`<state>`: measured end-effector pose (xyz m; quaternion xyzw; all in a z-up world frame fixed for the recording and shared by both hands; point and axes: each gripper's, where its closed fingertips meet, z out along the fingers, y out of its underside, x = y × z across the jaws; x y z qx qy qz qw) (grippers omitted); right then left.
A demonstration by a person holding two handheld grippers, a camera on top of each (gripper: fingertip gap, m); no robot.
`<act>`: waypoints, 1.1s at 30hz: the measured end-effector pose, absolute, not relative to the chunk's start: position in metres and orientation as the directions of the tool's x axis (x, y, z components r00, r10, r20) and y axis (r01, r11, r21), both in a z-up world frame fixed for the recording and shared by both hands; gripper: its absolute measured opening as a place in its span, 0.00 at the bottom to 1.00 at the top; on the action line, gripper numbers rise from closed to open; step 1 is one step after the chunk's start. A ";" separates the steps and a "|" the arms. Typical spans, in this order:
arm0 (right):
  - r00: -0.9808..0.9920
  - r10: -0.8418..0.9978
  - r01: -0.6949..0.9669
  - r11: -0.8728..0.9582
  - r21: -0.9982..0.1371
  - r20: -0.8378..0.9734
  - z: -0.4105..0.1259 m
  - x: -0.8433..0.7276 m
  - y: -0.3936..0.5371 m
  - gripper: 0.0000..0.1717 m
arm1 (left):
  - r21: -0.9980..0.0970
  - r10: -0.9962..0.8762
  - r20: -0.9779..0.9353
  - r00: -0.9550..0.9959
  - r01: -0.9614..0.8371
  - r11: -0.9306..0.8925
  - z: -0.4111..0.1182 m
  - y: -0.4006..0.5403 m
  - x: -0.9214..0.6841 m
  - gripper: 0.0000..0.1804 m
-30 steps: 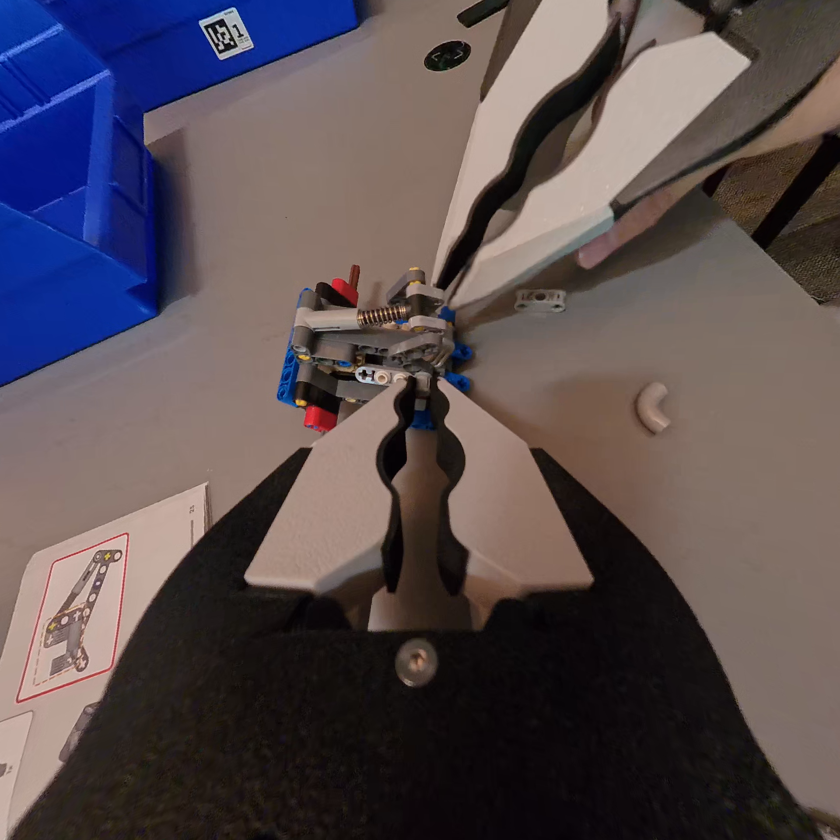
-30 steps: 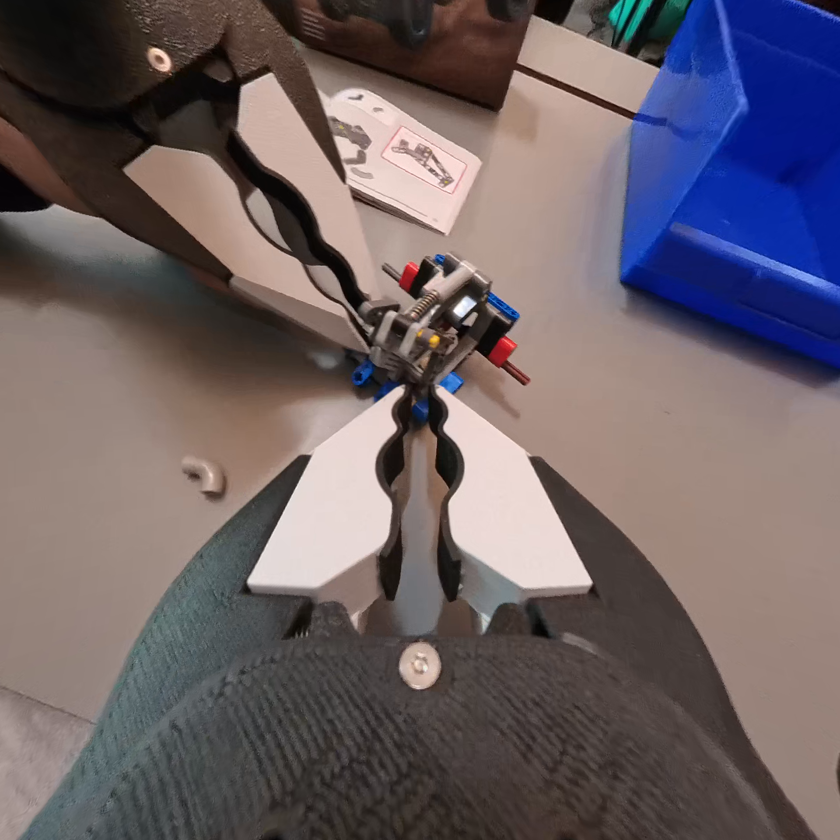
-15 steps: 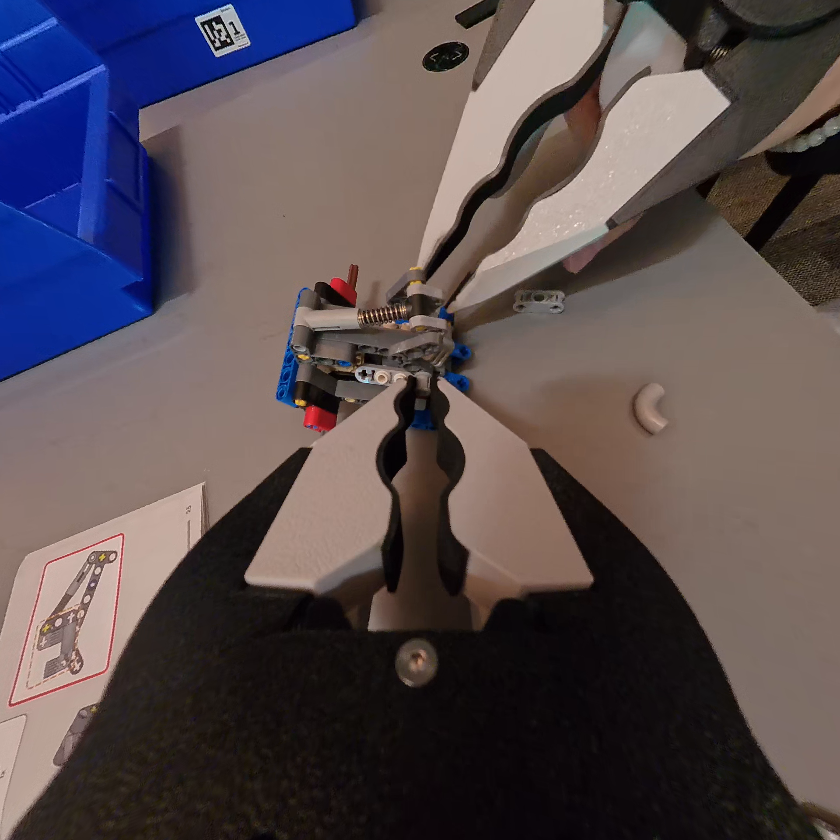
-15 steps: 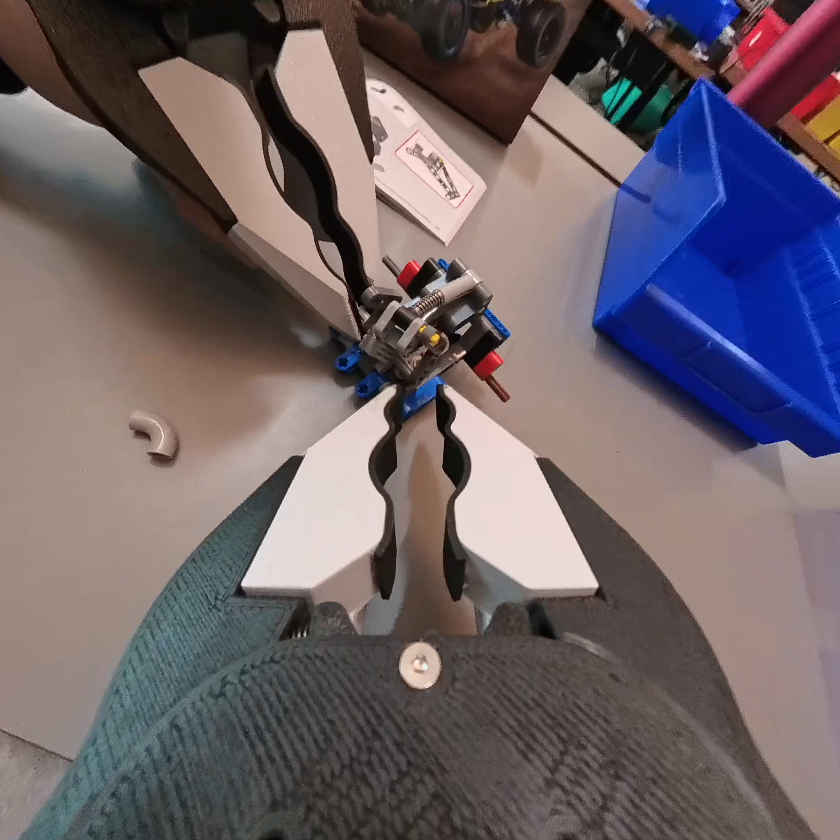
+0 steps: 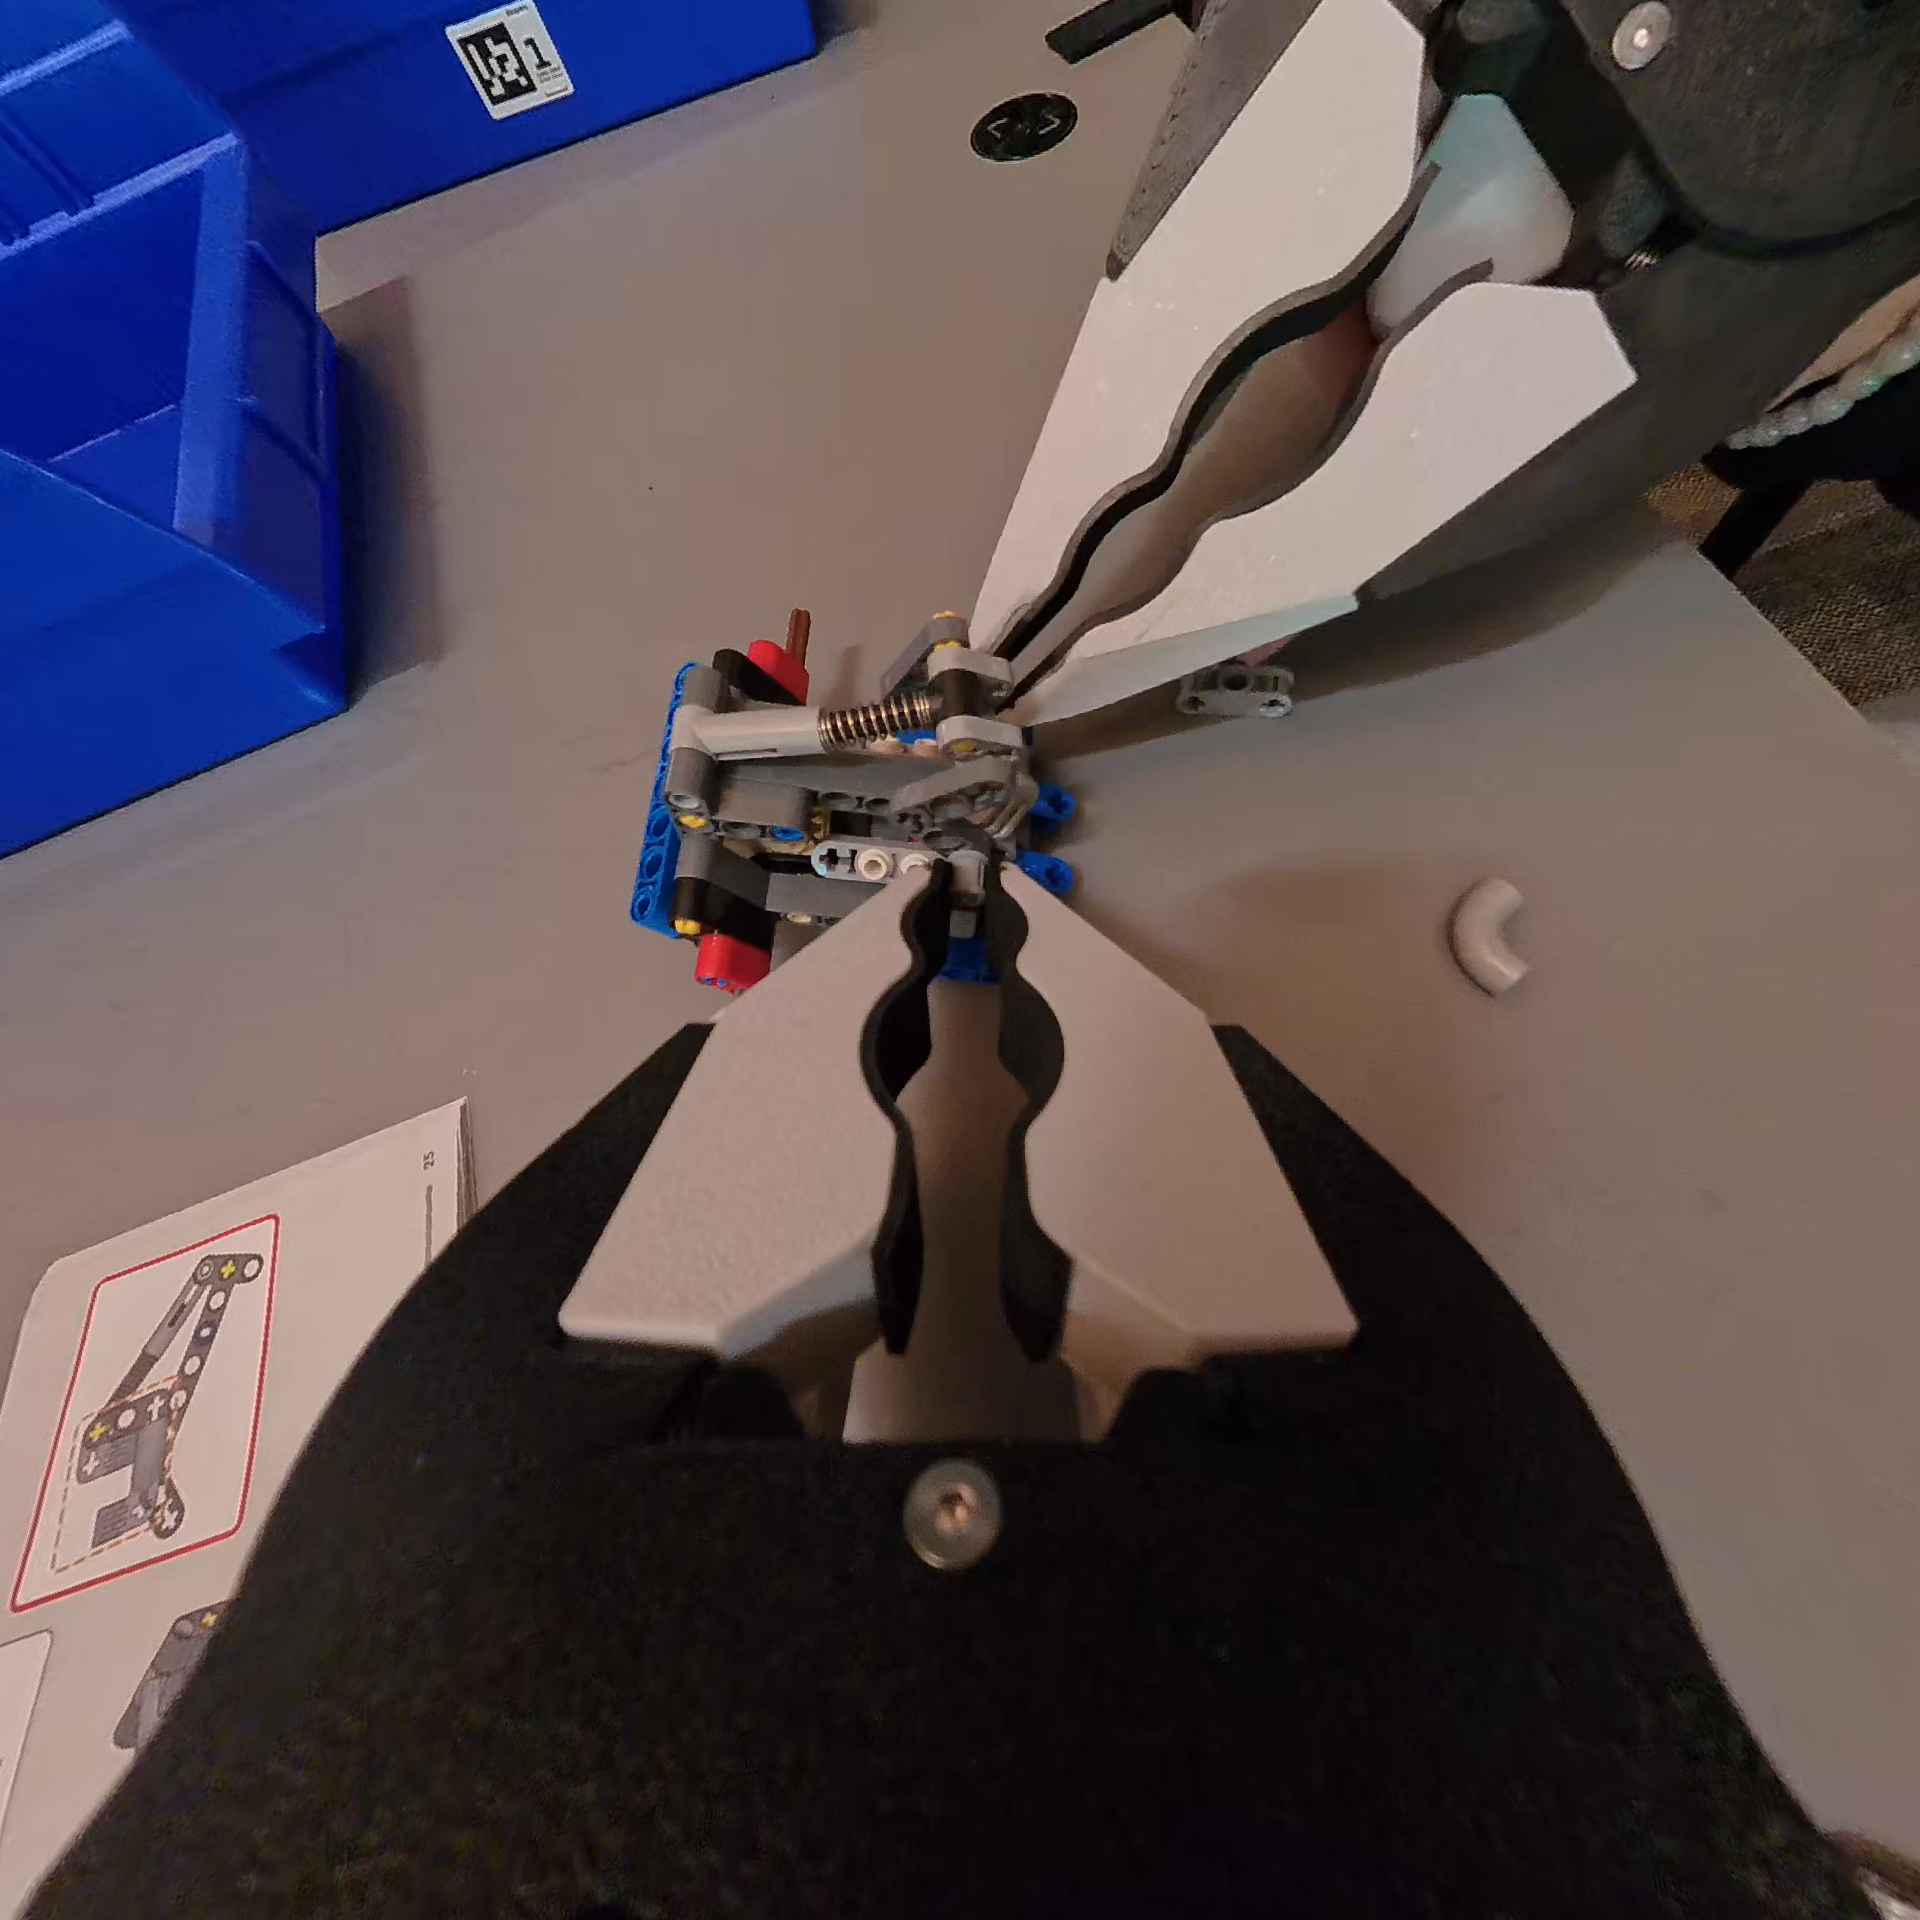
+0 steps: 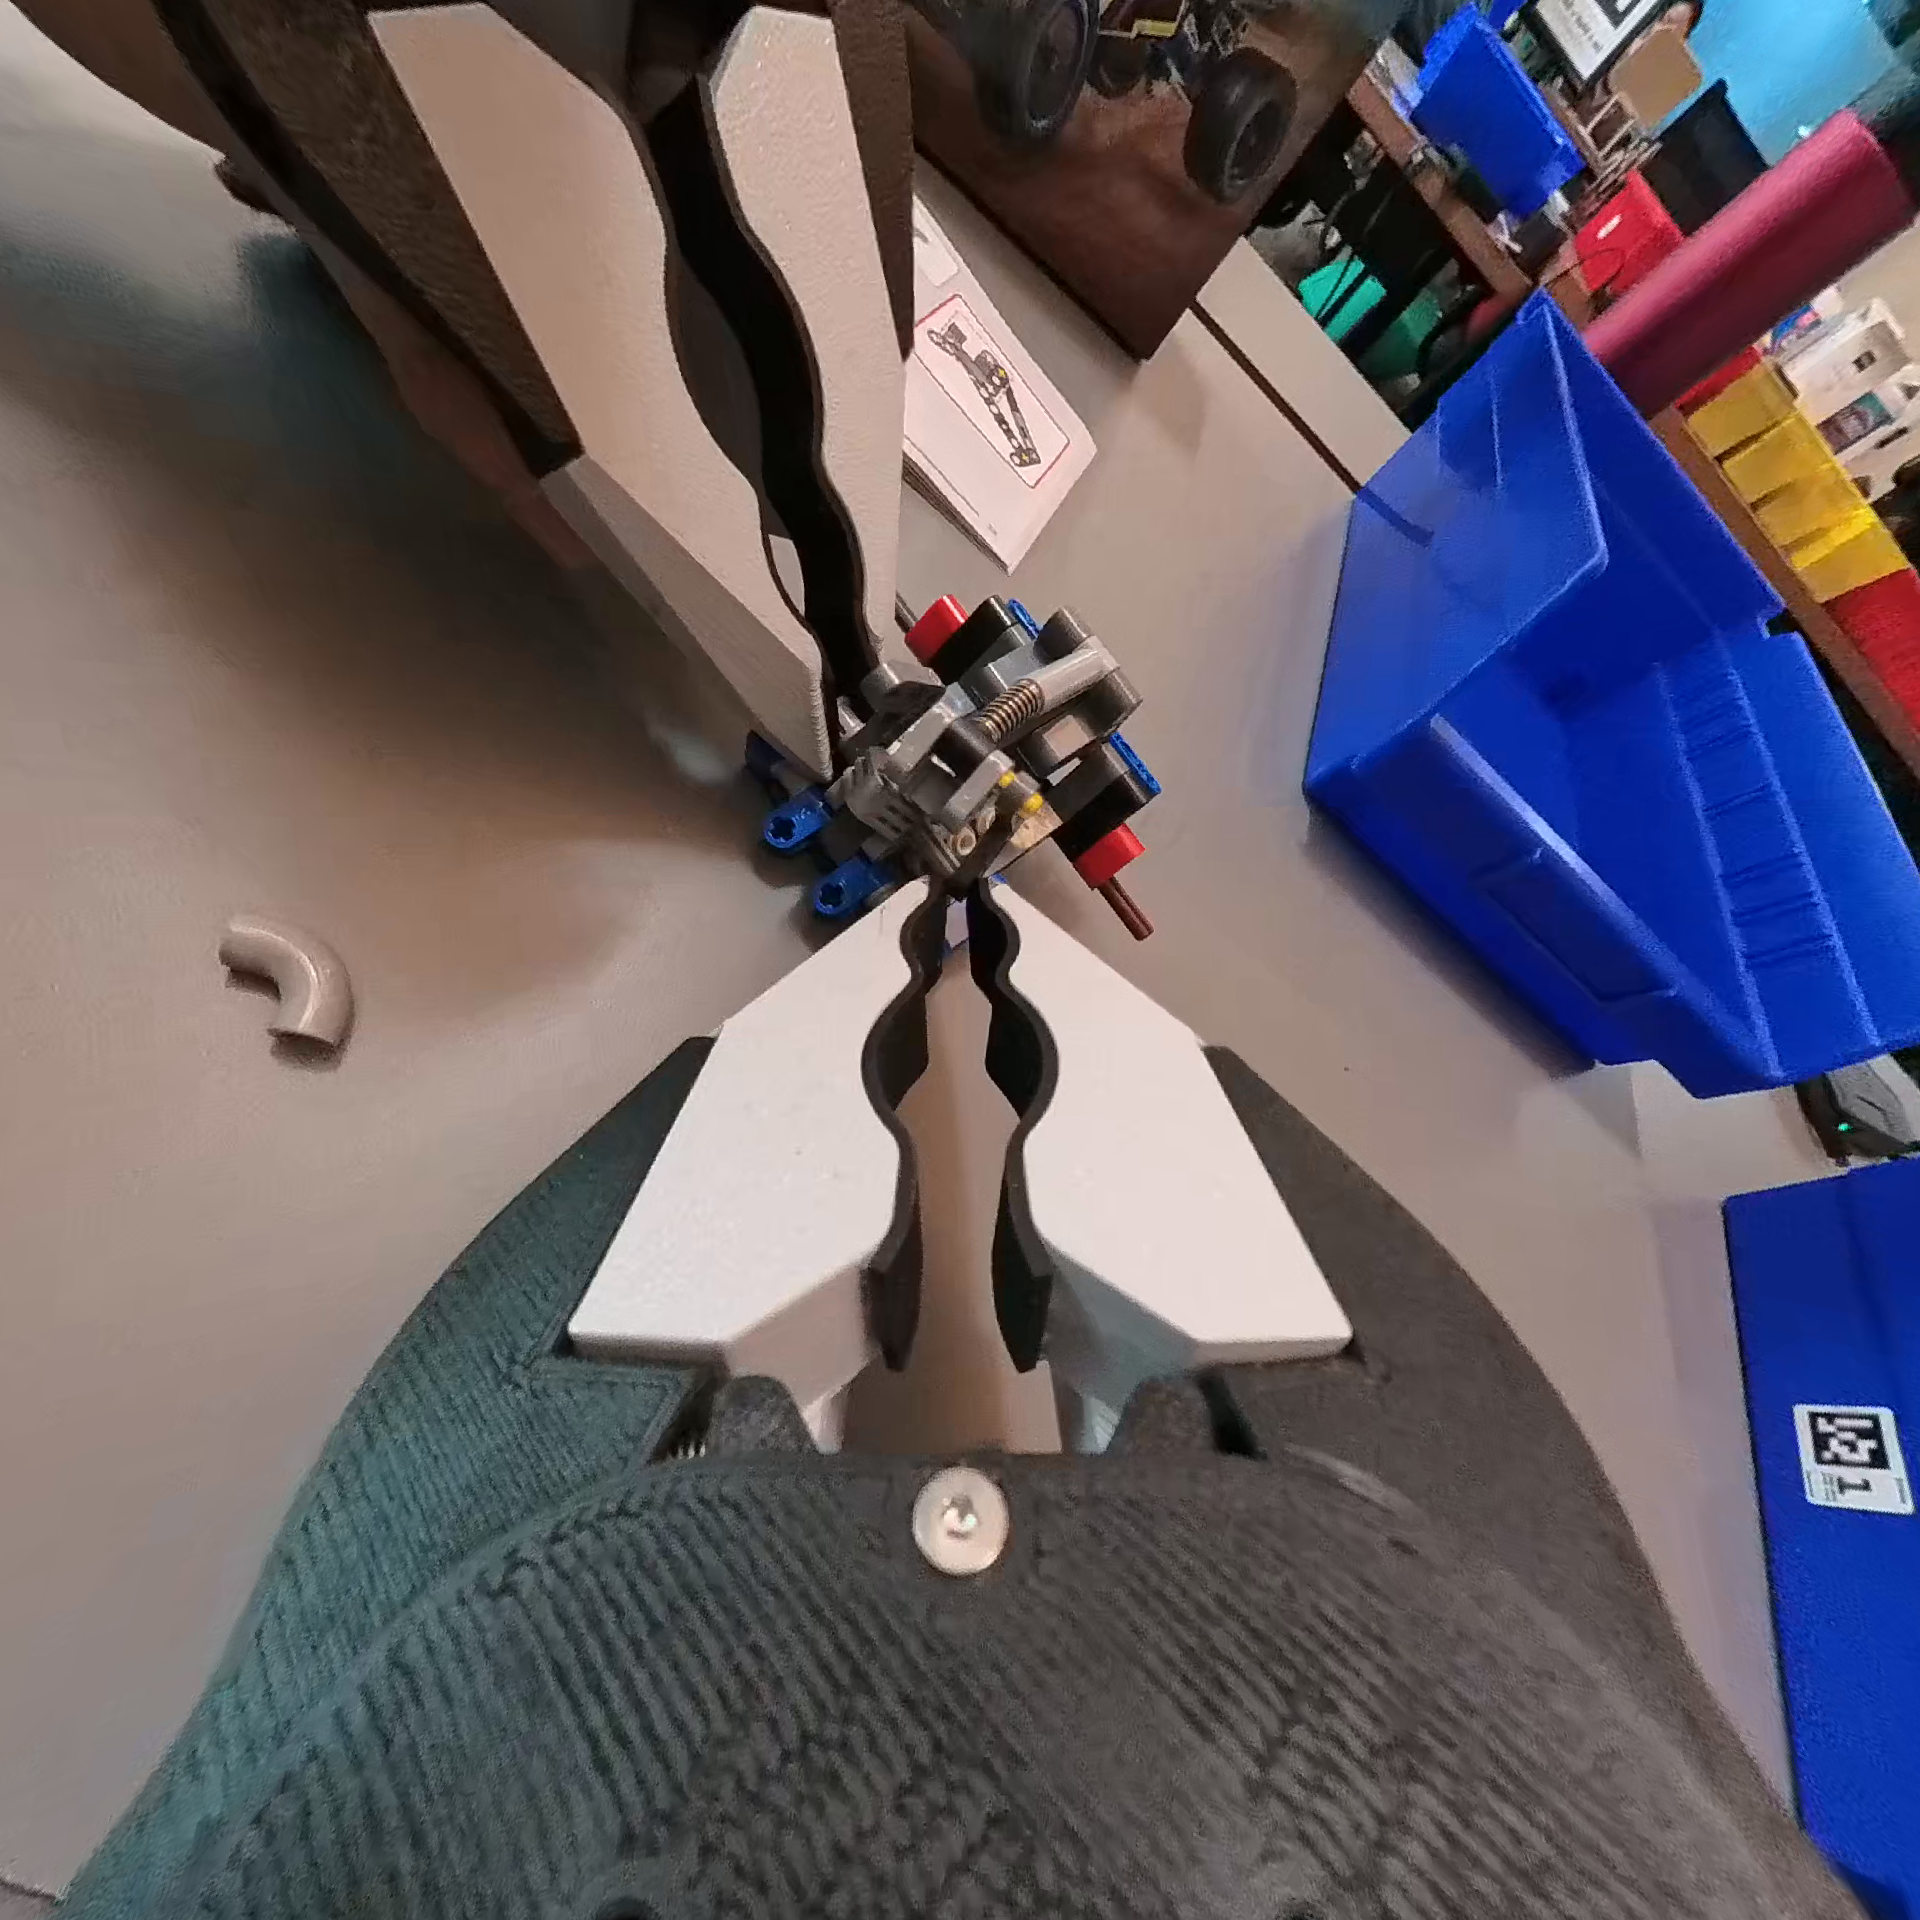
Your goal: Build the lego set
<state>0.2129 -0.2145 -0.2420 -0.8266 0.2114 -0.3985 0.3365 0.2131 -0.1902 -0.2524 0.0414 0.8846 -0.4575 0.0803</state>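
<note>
The blue bins (image 5: pixel 156 436) run off the left edge in the left wrist view, and the paper booklet (image 5: pixel 208 1403) is cut off at the edge too. The toy brick model (image 5: pixel 831 790) hides the very tips of both grippers, so where they touch it is hard to see. The shelves (image 6: pixel 1766 312) far back are blurry.

Both tongs (image 5: pixel 961 883) on brick assembly (image 5: pixel 831 790)
</note>
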 end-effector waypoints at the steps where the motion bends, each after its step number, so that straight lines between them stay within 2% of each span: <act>1: 0.589 -0.631 -0.099 -0.676 -0.730 0.505 -0.242 0.213 -0.214 0.01 | -0.802 -0.002 -0.182 -0.983 0.147 0.578 -0.252 -0.190 0.213 0.02; 21: 0.474 -0.818 -0.335 -0.510 -0.792 0.326 -0.243 0.214 -0.213 0.01 | -0.798 -0.023 -0.210 -0.977 0.158 0.582 -0.252 -0.189 0.216 0.01; 24: 0.557 -0.786 -0.310 -0.498 -0.810 0.271 -0.243 0.211 -0.210 0.01 | -0.804 -0.002 -0.173 -0.985 0.140 0.578 -0.252 -0.187 0.215 0.01; 27: 0.680 -0.702 -0.253 -0.497 -0.830 0.213 -0.240 0.203 -0.207 0.05 | -0.804 0.044 -0.175 -0.984 0.169 0.570 -0.252 -0.186 0.214 0.01; 30: 0.713 -0.664 -0.167 -0.472 -0.865 0.225 -0.226 0.203 -0.217 0.11 | -0.809 0.112 -0.148 -0.983 0.186 0.558 -0.251 -0.181 0.215 0.01; 33: 0.740 -0.590 -0.012 -0.491 -0.871 0.322 -0.205 0.203 -0.220 0.14 | -0.811 0.280 -0.128 -0.951 0.263 0.522 -0.251 -0.170 0.209 0.01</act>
